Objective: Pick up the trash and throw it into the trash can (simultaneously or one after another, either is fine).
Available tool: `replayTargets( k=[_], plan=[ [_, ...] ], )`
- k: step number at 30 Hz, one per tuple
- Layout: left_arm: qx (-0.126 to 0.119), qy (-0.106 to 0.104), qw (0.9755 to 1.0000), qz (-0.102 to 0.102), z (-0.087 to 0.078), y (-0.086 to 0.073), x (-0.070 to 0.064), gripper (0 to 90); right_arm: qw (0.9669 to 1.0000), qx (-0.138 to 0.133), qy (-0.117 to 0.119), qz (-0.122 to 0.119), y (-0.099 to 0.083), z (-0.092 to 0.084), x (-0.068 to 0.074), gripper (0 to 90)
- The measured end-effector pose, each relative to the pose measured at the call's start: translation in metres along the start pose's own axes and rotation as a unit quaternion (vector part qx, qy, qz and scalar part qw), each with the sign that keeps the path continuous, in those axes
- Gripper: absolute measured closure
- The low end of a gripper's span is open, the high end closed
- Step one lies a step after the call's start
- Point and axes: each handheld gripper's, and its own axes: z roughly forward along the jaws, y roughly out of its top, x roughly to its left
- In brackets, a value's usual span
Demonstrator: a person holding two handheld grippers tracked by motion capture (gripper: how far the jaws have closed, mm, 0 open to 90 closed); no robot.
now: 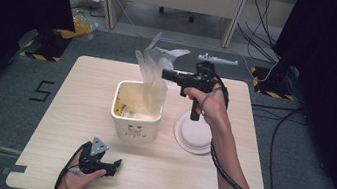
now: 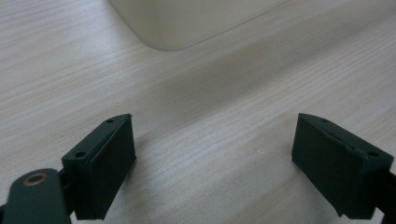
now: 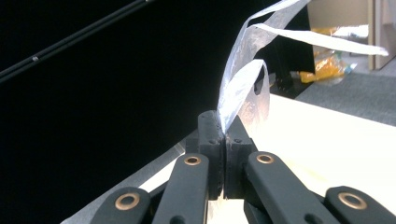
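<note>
one clear plastic bag (image 1: 152, 74) hangs from my right gripper (image 1: 168, 74), its fingers (image 3: 209, 140) pinched tight on the bag's upper edge so the rest trails below them into the white bin (image 1: 136, 115). i judge i'm drawing the liner up and out. just right of the fingers sits a white plate (image 1: 194, 135). my left gripper (image 1: 114, 164) rests low on the counter (image 1: 79, 101), fingers (image 2: 105, 163) spread wide and empty, the bin just ahead of them, i'd guess ready to steady it.
</note>
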Motion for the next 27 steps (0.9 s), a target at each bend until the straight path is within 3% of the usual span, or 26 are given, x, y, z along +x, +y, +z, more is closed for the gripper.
replayTargets(
  k=[8,9,15,27],
  plan=[
    [0.001,0.000,1.0000,0.000,0.000,0.000,0.000,12.5,0.9993,0.030,-0.021,-0.004,-0.011,0.028,-0.009,89.0],
    [0.001,-0.001,1.0000,-0.001,0.000,0.000,0.000,12.5,0.9985,0.043,-0.032,-0.005,-0.015,0.036,-0.014,89.0],
    [-0.001,0.000,1.0000,-0.002,0.000,0.000,0.000,12.5,0.9959,0.080,-0.043,-0.003,-0.031,0.056,-0.023,88.9],
    [-0.002,0.000,1.0000,-0.002,0.000,0.000,0.000,12.6,0.9840,0.165,-0.066,-0.011,-0.063,0.087,-0.034,88.5]
  ],
)
